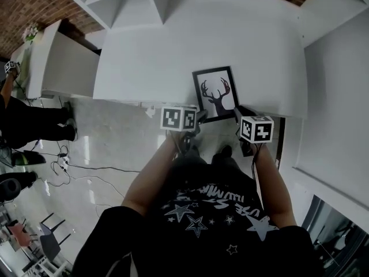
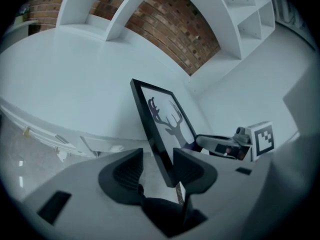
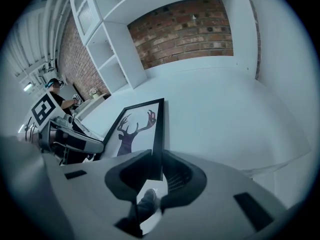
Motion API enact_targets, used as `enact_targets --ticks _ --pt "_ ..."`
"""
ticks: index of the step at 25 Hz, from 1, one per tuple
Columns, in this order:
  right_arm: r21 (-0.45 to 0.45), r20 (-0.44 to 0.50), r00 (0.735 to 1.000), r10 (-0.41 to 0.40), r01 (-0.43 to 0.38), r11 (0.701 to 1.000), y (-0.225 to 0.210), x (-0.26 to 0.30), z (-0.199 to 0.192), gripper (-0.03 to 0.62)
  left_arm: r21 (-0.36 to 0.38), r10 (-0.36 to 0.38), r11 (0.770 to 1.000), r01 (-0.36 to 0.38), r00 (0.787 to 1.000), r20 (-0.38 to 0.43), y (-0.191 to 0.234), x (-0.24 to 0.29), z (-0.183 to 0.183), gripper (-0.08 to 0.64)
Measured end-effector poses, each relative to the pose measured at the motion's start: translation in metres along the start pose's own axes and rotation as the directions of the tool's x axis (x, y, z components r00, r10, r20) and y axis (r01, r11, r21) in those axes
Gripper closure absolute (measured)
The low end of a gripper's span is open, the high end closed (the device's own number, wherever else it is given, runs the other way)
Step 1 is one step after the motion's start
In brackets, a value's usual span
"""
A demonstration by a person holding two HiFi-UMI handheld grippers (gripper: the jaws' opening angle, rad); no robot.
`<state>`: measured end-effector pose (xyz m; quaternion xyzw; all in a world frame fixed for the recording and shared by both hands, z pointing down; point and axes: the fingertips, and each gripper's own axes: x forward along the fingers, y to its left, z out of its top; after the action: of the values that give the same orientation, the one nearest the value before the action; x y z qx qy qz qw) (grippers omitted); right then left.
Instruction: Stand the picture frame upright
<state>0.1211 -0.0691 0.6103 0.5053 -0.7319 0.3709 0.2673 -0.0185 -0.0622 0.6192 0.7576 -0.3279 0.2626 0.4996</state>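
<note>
The black picture frame [image 1: 216, 94] with a deer silhouette sits at the front edge of the white table [image 1: 173, 45], picture side facing up. My left gripper [image 1: 199, 120] is at its near left corner. In the left gripper view the jaws [image 2: 157, 166] stand open around the frame's edge [image 2: 155, 129], with a clear gap on the left side. My right gripper [image 1: 239, 115] is at the near right corner. In the right gripper view it [image 3: 157, 169] is shut on the frame's right edge [image 3: 158, 134].
White shelving [image 1: 124, 2] and a brick wall [image 3: 185, 31] stand behind the table. The table's front edge runs just under the frame, with floor and cables [image 1: 86, 169] below. A person [image 1: 14, 117] stands at the far left.
</note>
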Motion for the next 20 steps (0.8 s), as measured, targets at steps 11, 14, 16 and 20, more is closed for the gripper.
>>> enact_targets --ticks 11,14,16,20 --pt "0.004 -0.006 1.000 0.031 -0.031 1.000 0.001 -0.004 -0.005 0.515 -0.036 -0.015 0.999 0.015 1.000 -0.006 -0.006 0.006 -0.004 0.426" --pt "-0.007 -0.012 0.999 0.042 -0.042 0.999 0.003 -0.005 -0.007 0.515 -0.049 -0.010 0.999 0.010 1.000 -0.005 -0.007 0.004 -0.008 0.430" --pt "-0.002 -0.015 0.998 0.055 -0.055 0.999 0.003 -0.005 -0.008 0.515 -0.059 -0.007 0.998 0.007 1.000 0.002 -0.008 0.002 -0.012 0.431" --pt "0.024 -0.013 0.996 0.083 -0.083 0.996 0.002 -0.007 -0.012 0.515 -0.063 0.000 0.998 0.002 1.000 0.029 -0.013 -0.001 -0.013 0.436"
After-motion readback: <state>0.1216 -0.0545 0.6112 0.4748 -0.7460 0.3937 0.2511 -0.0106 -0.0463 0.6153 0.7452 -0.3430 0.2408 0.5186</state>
